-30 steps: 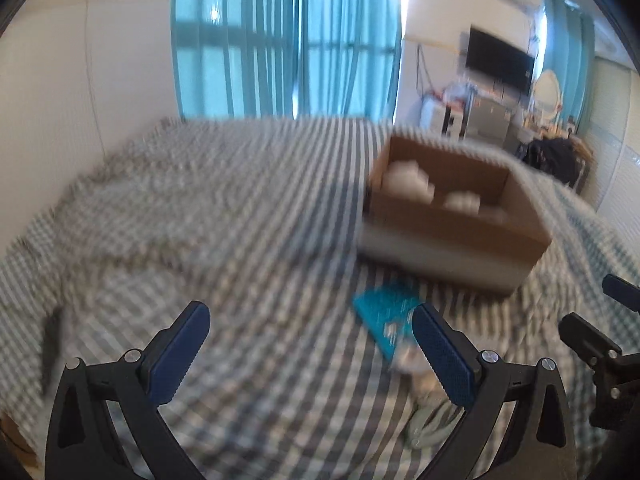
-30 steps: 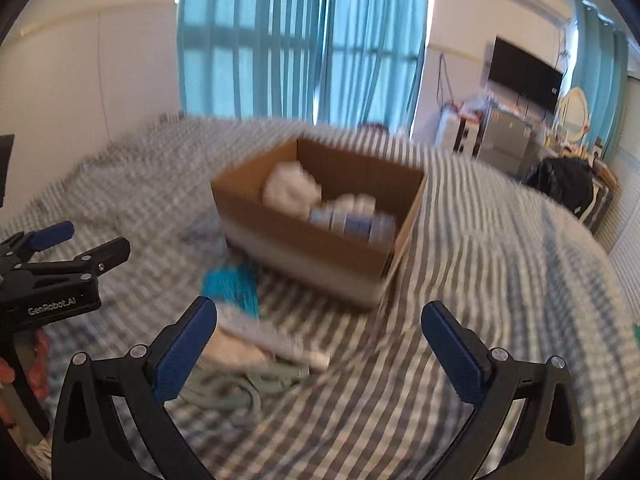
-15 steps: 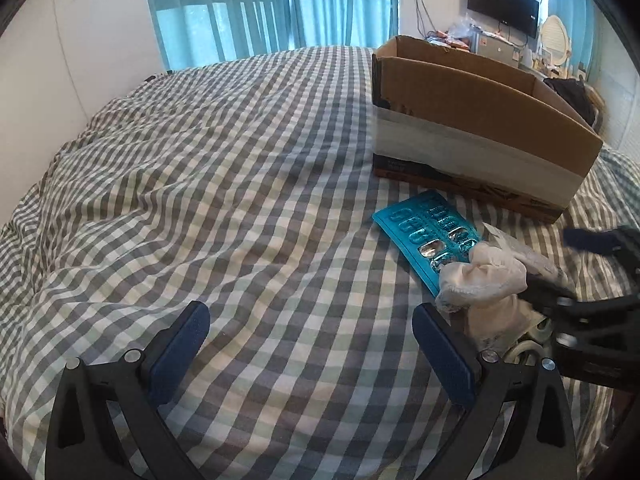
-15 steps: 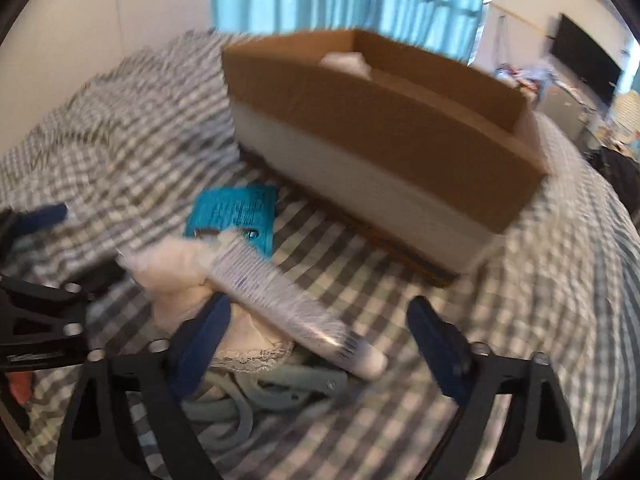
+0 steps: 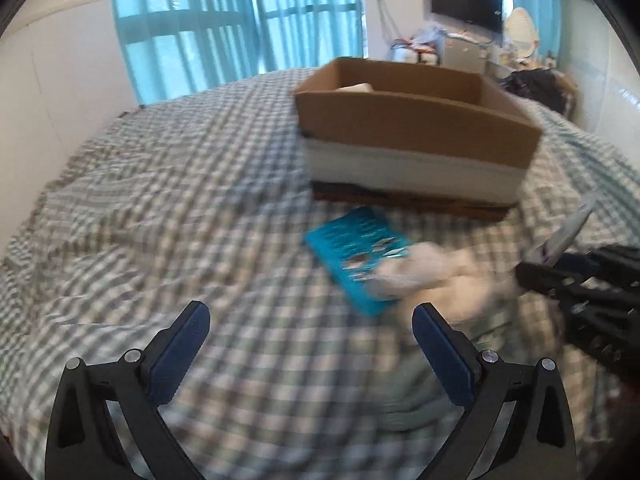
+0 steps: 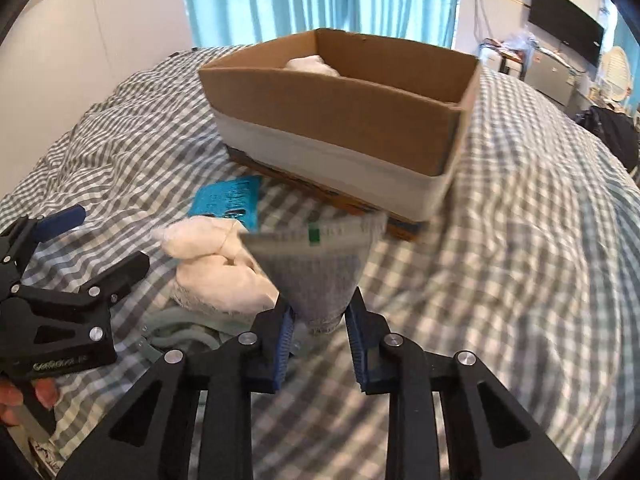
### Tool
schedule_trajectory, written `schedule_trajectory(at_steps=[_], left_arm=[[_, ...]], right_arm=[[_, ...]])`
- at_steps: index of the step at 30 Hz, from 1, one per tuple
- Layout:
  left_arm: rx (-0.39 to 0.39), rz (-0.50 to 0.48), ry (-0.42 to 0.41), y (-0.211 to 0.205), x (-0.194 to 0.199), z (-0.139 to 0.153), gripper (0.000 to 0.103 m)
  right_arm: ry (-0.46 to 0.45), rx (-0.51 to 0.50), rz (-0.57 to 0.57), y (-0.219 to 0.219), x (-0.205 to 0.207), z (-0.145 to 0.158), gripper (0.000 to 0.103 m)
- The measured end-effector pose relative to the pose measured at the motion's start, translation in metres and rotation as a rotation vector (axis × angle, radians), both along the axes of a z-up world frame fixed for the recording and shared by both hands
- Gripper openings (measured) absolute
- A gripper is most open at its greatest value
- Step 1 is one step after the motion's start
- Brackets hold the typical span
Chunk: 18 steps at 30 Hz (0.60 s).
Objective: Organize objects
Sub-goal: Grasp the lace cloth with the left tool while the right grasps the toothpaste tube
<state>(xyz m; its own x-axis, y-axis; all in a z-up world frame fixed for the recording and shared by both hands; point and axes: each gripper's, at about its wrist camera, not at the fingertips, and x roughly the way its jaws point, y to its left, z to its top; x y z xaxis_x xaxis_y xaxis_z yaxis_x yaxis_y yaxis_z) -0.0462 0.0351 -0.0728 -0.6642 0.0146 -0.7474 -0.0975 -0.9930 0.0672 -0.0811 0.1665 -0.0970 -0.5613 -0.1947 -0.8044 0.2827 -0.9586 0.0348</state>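
1. Grip comes first: the right gripper [image 6: 320, 316] is pinched narrow on the cap end of a soft grey-white squeeze tube with a green mark [image 6: 320, 264], the tube fanning out forward toward the open brown cardboard box with a white band round its base [image 6: 340, 120].
2. The hold looks shallow and close to the tube's end, so I would lift slowly, keep the tube level and carry it over the near wall of the box before letting go, low inside so it does not bounce out.
3. The left gripper [image 5: 308, 344] hovers with its jaws wide and nothing between them, above the grey-and-white checked bedspread [image 5: 160, 200]; it is free to steady the box if the soft bed lets it tip.
4. Count on the bedspread, all near the front wall of the box: one tube, one teal foil blister pack [image 6: 228, 200] lying flat, one crumpled cream cloth bundle [image 6: 216, 268] touching the pack's near edge, and pale green looped straps [image 6: 176, 328] part hidden under the bundle, so I cannot count them.
5. One box, with at least one white soft item [image 6: 308, 64] showing inside at its far end.
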Motion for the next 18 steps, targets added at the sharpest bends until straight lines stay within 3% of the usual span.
schedule_trajectory(at_steps=[3, 11, 15, 17, 18], left_arm=[[0.066, -0.054, 0.0, 0.02, -0.003, 0.002, 0.103], [0.089, -0.125, -0.066, 0.064, -0.04, -0.032, 0.103], [0.03, -0.126, -0.081, 0.071, -0.043, -0.044, 0.077], [0.038, -0.147, -0.075, 0.07, -0.04, -0.039, 0.059], [0.054, -0.158, -0.079, 0.069, -0.039, -0.037, 0.045]], right_arm=[[0.017, -0.013, -0.031, 0.012, 0.006, 0.008, 0.025], [0.005, -0.011, -0.096, 0.041, 0.004, 0.009, 0.025], [-0.007, -0.02, -0.108, 0.049, 0.003, 0.004, 0.024], [-0.007, -0.021, -0.11, 0.05, 0.004, 0.004, 0.025], [-0.005, -0.022, -0.11, 0.048, 0.005, 0.004, 0.024]])
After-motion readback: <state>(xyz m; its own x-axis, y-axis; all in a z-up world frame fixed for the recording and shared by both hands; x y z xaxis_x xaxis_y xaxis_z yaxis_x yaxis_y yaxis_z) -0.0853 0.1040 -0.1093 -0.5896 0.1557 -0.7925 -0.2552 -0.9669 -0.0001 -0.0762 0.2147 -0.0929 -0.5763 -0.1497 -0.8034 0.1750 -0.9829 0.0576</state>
